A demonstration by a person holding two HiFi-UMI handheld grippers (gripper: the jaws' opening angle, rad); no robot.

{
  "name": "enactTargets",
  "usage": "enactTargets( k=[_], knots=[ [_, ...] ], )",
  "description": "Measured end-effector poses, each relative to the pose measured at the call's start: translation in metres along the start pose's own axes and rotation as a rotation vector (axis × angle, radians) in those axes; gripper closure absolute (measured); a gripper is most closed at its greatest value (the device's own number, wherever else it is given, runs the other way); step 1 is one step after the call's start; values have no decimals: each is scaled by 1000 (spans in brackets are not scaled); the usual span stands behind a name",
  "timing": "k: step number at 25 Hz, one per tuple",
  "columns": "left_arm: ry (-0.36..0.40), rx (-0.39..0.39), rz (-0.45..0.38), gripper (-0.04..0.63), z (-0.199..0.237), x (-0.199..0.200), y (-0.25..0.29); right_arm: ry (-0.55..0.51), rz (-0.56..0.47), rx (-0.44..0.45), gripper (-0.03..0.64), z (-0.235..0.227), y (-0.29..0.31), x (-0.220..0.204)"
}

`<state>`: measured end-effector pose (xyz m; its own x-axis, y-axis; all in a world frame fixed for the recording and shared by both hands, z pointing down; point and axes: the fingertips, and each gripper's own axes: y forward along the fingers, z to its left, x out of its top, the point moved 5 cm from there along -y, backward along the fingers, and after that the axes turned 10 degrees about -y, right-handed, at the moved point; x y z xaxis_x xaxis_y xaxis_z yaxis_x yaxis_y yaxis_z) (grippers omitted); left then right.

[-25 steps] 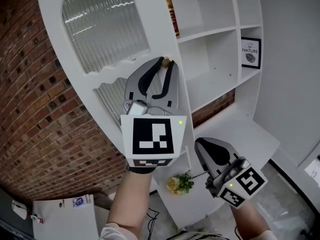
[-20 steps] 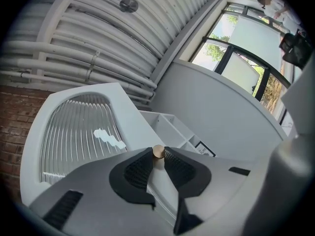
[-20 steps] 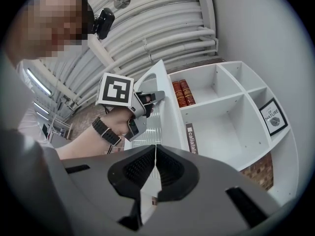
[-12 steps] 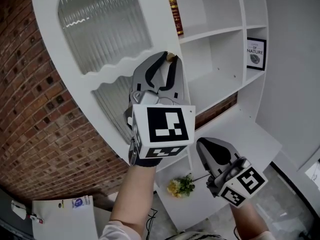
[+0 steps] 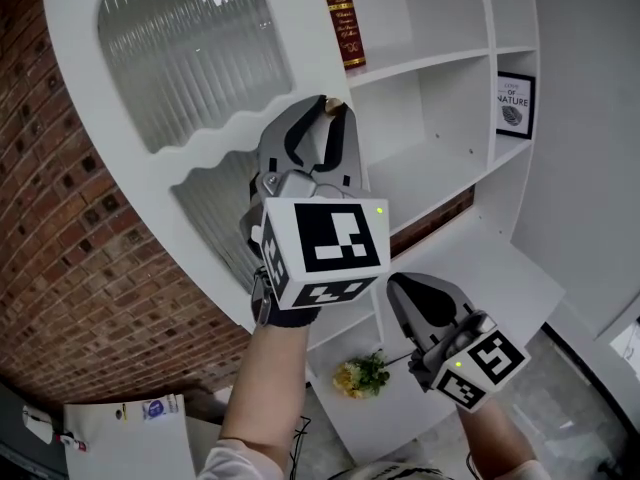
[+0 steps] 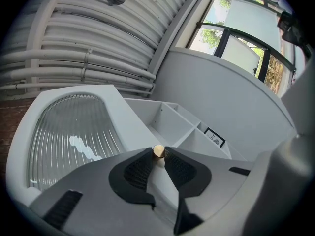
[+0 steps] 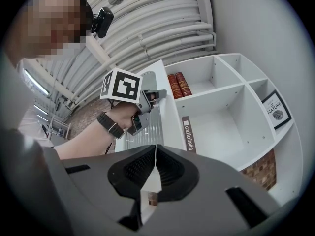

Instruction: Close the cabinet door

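Note:
The white cabinet door, with ribbed glass panes, stands swung out from the open shelves. A small brass knob sits at its free edge. My left gripper has that knob between its fingertips, both pads touching it, while the jaws are opening slightly. Seen from the right gripper view, the left gripper reaches up to the door's edge. My right gripper hangs lower right, shut and holding nothing, its tips pressed together.
Red books stand on the top shelf just past the door's edge. A framed print sits in a right compartment and a small bunch of flowers on the low shelf. A brick wall lies behind the door.
My left gripper has shifted with the knob and the door has swung a little; more of the red book now shows past the door's edge. The right gripper has barely moved.

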<state>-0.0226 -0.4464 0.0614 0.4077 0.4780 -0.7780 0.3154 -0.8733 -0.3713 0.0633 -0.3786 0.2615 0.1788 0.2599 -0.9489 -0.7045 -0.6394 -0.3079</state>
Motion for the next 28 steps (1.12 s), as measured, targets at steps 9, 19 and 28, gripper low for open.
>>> enactTargets(
  k=[9,19,28],
  knots=[
    [21,30,48,507,5,-7,14,16,2,-6,597,-4,4,-5],
    [36,65,68,506,15,-21,29,23,4,3,597,-12,20,-12],
    [-9,23,15,505,12,-19,19,24,7,-7,597,-7,14,-12]
  ],
)
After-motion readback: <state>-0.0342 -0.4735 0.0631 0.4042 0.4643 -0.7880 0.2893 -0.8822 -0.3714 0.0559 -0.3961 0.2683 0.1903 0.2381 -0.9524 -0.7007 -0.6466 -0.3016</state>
